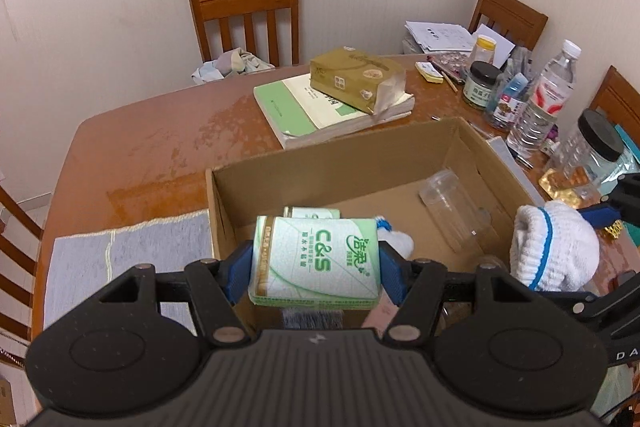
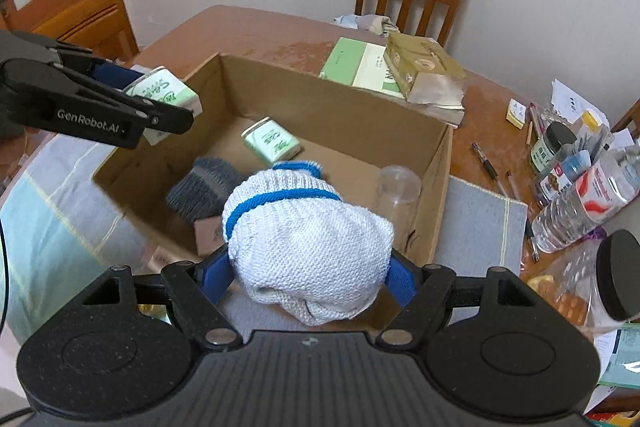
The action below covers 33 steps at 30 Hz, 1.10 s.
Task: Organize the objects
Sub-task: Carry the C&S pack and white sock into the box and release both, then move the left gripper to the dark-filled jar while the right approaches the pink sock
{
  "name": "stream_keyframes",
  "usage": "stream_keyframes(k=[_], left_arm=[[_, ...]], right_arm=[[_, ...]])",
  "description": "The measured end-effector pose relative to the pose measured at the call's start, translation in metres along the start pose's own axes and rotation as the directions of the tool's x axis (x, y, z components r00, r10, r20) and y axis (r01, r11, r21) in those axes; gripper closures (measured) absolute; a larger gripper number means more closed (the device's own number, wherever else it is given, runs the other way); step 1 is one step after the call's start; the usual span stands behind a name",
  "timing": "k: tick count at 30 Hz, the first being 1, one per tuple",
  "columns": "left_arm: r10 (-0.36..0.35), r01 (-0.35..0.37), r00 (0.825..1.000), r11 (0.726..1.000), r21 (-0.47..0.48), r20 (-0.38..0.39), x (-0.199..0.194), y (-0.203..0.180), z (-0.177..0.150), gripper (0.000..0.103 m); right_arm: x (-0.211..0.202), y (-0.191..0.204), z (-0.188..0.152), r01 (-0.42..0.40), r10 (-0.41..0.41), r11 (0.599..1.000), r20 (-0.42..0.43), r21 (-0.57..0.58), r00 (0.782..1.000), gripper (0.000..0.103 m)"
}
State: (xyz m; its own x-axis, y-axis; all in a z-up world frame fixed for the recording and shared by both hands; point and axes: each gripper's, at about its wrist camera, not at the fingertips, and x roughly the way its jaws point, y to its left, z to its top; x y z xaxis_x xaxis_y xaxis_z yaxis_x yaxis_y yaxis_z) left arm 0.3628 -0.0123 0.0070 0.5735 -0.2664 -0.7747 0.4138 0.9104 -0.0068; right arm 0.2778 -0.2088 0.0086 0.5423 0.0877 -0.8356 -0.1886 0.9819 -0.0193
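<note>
A: Starting at the left, what's that hand doing?

B: The left gripper (image 1: pixel 314 267) is clamped on a green tissue pack (image 1: pixel 316 259), blue pads pressed to both its ends. It hangs over the near-left corner of the box (image 1: pixel 320 163).

A: And what's in the box?

B: A second tissue pack (image 2: pixel 271 140) lies on the floor toward the back. A grey knit bundle (image 2: pixel 204 187) sits in front of it, and a clear cup (image 2: pixel 396 191) on its side by the right wall.

A: The right hand?

B: The right gripper (image 2: pixel 310 271) is closed on a white knit bundle with a blue band (image 2: pixel 308 251). It sits above the box's near edge, right of the pack.

A: So which step is this?

B: I'd judge both loads are being carried in for the drop. Nothing is released yet.

A: What does the next move need?

B: Probably lowering each over bare floor, the pack beside its twin, the bundle short of the cup. Then the jaws must part. The table's (image 1: pixel 160 131) right side, crowded with bottles (image 1: pixel 548 95) and jars (image 1: pixel 480 83), is not yet sorted.
</note>
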Motion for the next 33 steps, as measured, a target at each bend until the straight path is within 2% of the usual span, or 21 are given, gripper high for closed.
stream_keyframes(k=[2, 5, 13, 15, 17, 18, 26, 33], left_arm=[[0.011, -0.011, 1.0, 1.0, 0.006, 0.007, 0.005, 0.001, 0.005, 0.037], [0.047, -0.048, 0.999, 0.999, 0.014, 0.012, 0.013, 0.002, 0.01, 0.011], [0.046, -0.046, 0.999, 0.999, 0.007, -0.001, 0.017, 0.007, 0.008, 0.011], [0.046, -0.046, 0.999, 0.999, 0.003, -0.003, 0.016, 0.009, 0.008, 0.011], [0.049, -0.049, 0.999, 0.999, 0.005, -0.004, 0.015, 0.009, 0.007, 0.011], [0.054, -0.054, 0.999, 0.999, 0.003, -0.004, 0.014, 0.009, 0.006, 0.011], [0.062, -0.062, 0.998, 0.998, -0.003, -0.002, 0.003, 0.005, 0.001, 0.01], [0.068, -0.068, 0.998, 0.998, -0.009, 0.017, -0.016, -0.007, -0.017, 0.009]], right_arm=[[0.005, -0.003, 0.007, -0.001, 0.001, 1.0, -0.001, 0.01, 1.0, 0.022], [0.014, -0.006, 0.015, 0.003, -0.003, 1.0, -0.003, 0.019, 1.0, 0.022], [0.036, -0.012, 0.026, 0.013, -0.012, 1.0, -0.026, 0.026, 1.0, 0.022], [0.041, -0.013, 0.029, 0.009, -0.008, 1.0, -0.015, 0.029, 1.0, 0.018], [0.044, -0.016, 0.032, 0.024, -0.024, 0.999, -0.003, 0.04, 1.0, 0.002], [0.044, -0.017, 0.033, 0.029, -0.03, 0.998, 0.005, 0.047, 1.0, 0.0], [0.037, -0.02, 0.033, 0.025, -0.026, 0.999, 0.023, 0.032, 0.999, 0.0], [0.022, -0.016, 0.015, 0.019, -0.02, 1.0, 0.036, 0.025, 0.999, 0.0]])
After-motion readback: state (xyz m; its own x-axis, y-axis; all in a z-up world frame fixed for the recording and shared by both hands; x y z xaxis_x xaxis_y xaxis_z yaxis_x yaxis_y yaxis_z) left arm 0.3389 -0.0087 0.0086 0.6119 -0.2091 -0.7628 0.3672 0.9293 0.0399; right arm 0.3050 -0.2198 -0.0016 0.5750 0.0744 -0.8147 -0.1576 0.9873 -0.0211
